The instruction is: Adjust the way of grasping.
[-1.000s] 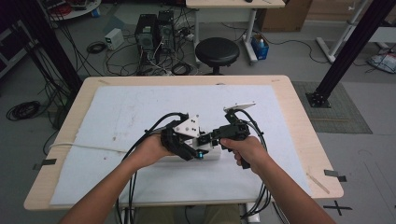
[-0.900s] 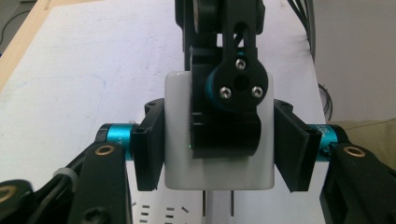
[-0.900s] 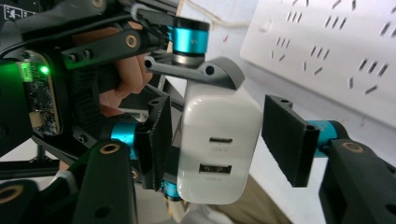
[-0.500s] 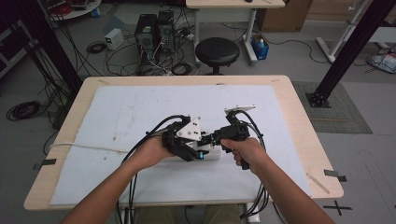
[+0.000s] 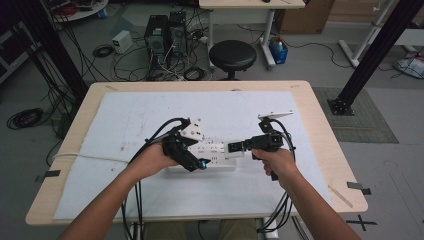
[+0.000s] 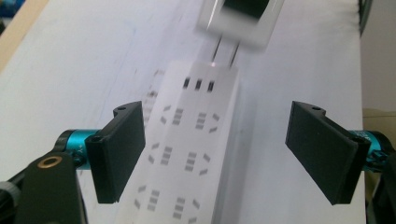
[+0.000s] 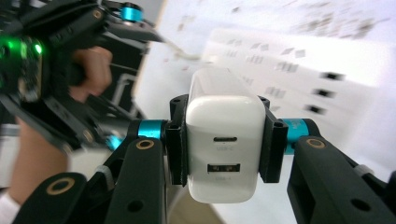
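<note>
A white power strip (image 5: 216, 149) lies on the white sheet (image 5: 150, 110) in mid table. My left gripper (image 5: 195, 151) is over its left part. In the left gripper view that gripper (image 6: 215, 154) is open, its jaws on either side of the strip (image 6: 187, 154) and apart from it. My right gripper (image 7: 224, 144) is shut on a white USB charger (image 7: 224, 154). Blurred, the charger (image 6: 240, 21) hangs at the strip's far end with its two prongs just above the surface. In the high view the right gripper (image 5: 234, 147) points left at the strip's right end.
The strip's white cable (image 5: 85, 157) runs left across the sheet to the table edge. Wooden table rim (image 5: 320, 130) frames the sheet. Beyond the table stand a black stool (image 5: 232, 55), computer boxes (image 5: 165, 32) and a black frame post (image 5: 372, 55).
My right hand has shifted slightly right, so the gap between the grippers is wider and more of the strip shows. The left gripper has barely moved.
</note>
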Motion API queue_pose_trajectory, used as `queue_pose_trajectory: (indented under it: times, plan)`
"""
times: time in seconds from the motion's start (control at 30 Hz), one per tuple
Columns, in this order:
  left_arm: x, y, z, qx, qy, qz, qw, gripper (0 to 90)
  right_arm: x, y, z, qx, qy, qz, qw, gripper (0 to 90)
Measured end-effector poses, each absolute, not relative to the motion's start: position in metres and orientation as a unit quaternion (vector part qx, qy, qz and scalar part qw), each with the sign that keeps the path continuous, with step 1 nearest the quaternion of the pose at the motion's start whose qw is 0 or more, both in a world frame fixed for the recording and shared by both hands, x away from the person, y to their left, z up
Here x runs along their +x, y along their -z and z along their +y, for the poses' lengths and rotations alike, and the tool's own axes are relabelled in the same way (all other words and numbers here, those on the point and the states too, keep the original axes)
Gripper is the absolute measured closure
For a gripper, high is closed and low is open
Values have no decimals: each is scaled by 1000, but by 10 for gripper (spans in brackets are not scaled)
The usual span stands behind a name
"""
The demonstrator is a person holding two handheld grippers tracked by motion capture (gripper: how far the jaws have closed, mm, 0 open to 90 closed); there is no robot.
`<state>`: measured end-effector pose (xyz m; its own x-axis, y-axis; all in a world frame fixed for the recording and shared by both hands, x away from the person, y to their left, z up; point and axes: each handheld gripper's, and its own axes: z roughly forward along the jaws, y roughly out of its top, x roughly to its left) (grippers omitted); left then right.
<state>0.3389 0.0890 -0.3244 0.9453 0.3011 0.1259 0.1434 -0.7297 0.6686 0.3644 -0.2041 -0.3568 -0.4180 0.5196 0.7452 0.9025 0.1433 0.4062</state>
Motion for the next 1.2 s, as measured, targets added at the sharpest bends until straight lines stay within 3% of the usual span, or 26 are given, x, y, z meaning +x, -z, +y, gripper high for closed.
queue_pose_trajectory:
  times: [0.23, 0.43, 0.67, 0.93, 1.2]
  plan:
    - [353, 328, 128, 930, -95, 197, 297, 199, 360, 347, -224, -475, 373, -788, 120, 619]
    - [357, 330, 158, 938, -103, 217, 250, 199, 356, 333, -231, -419, 303, -855, 27, 618]
    - [360, 328, 183, 942, -68, 229, 234, 199, 352, 316, -231, -373, 252, -893, -16, 618]
    - [360, 319, 207, 943, -78, 240, 218, 199, 354, 296, -241, -347, 195, -916, -51, 618]
    - [356, 315, 227, 935, -99, 291, 178, 199, 357, 285, -251, -336, 160, -926, -69, 618]
